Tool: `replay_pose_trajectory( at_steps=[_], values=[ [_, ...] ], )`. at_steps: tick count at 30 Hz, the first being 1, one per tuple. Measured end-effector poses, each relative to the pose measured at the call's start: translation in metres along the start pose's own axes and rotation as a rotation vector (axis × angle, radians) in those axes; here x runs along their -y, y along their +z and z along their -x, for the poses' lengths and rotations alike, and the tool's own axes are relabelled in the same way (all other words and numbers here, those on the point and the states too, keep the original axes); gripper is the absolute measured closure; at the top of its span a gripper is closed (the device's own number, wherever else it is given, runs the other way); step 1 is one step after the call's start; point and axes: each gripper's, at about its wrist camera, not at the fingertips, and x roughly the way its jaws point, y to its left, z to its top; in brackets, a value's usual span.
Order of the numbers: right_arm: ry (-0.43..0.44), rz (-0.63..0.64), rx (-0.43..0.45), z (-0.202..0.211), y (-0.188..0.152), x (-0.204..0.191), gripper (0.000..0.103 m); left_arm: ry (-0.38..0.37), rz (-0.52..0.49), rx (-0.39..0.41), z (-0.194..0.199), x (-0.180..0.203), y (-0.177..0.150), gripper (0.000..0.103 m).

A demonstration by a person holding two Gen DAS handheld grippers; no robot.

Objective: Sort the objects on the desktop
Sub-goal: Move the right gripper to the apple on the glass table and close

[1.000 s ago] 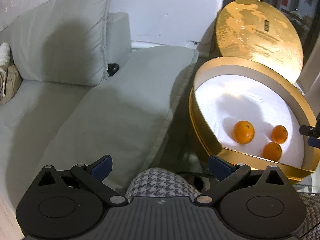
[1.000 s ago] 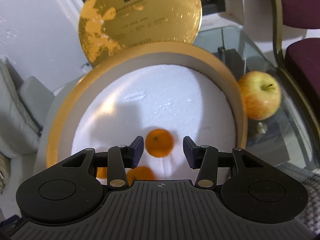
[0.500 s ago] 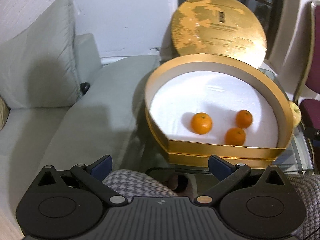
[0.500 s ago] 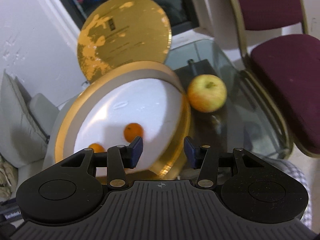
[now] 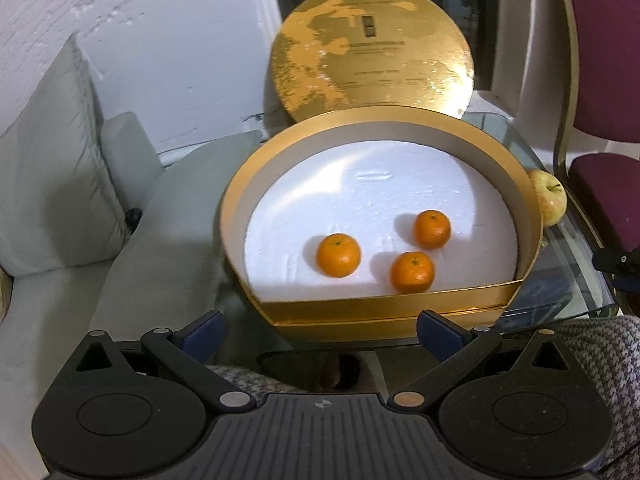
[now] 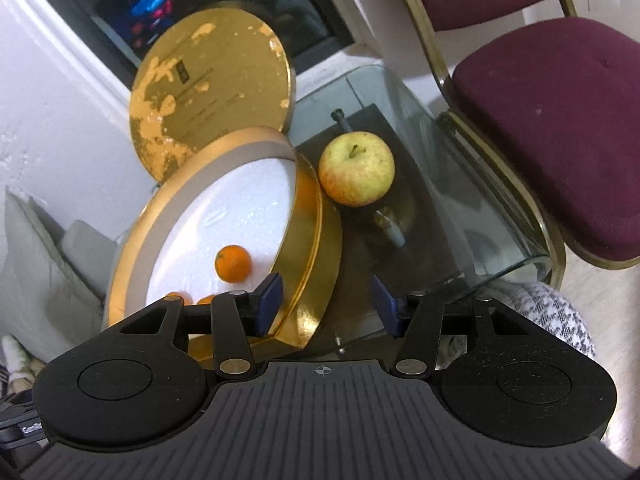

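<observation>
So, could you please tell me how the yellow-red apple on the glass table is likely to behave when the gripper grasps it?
The round yellow-red apple probably rolls if nudged on the smooth glass table. Its glossy skin may slip between narrow pads. It looks firm, likely heavier than the small oranges.

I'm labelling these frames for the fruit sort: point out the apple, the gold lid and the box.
apple [image 6: 356, 168]: right wrist view, middle of its skin.
gold lid [image 5: 374, 54]: left wrist view, centre of its face.
box [image 5: 384, 308]: left wrist view, front wall.
</observation>
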Motion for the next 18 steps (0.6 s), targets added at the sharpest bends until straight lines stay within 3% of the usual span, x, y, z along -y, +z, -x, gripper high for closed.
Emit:
replay_pose_trajectory(
  at_steps=[7, 18],
  values=[
    [0.009, -0.041, -0.009, -0.005, 0.005, 0.015, 0.045, -0.011, -0.048, -0.012, -0.010, 0.019, 0.005, 0.001],
    [0.006, -0.087, -0.016, -0.023, 0.017, 0.024, 0.037, -0.016, -0.037, -0.025, -0.029, 0.017, 0.017, 0.001]
  ],
)
